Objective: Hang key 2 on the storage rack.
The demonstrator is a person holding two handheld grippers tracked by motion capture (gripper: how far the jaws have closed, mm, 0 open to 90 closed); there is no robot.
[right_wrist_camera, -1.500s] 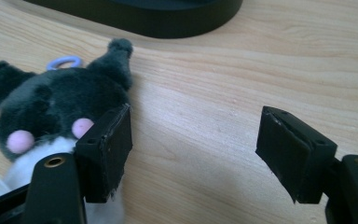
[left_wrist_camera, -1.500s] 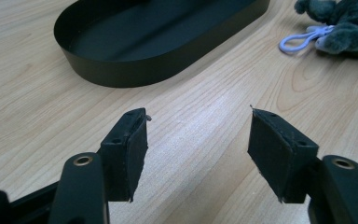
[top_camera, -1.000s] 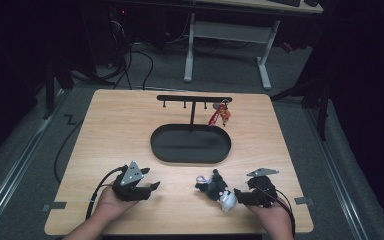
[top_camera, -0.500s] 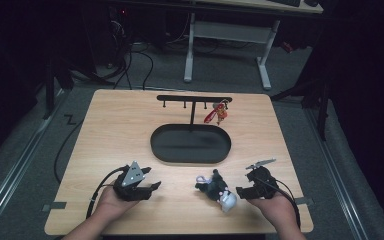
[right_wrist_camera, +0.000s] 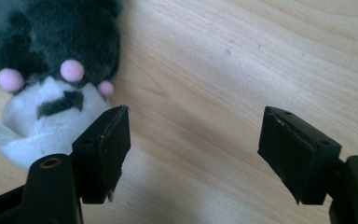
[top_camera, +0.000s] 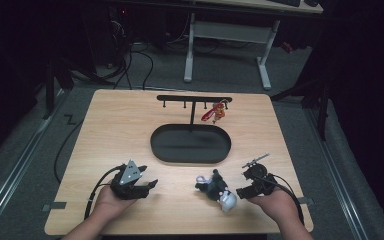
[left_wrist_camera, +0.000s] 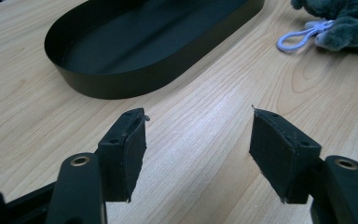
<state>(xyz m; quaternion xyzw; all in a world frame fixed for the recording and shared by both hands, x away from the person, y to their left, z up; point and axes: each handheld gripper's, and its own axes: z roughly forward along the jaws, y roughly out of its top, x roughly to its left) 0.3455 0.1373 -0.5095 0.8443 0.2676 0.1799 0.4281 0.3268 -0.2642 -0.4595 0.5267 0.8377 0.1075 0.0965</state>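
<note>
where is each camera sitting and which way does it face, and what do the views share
High view: above the person's side, looking forward and down on the table; both forearms, left hand-held gripper and right hand-held gripper show.
Left gripper view: rides that gripper, looking low across the wood at the black oval tray; its two open jaws show.
Right gripper view: rides that gripper, looking down at the plush toy; its two open jaws show.
Shared: the plush toy appears in all three; the tray in the high and left views.

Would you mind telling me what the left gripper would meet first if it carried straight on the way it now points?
Probably the near wall of the black oval tray: the left gripper, jaws open with bare wood between them, points towards it.
</note>
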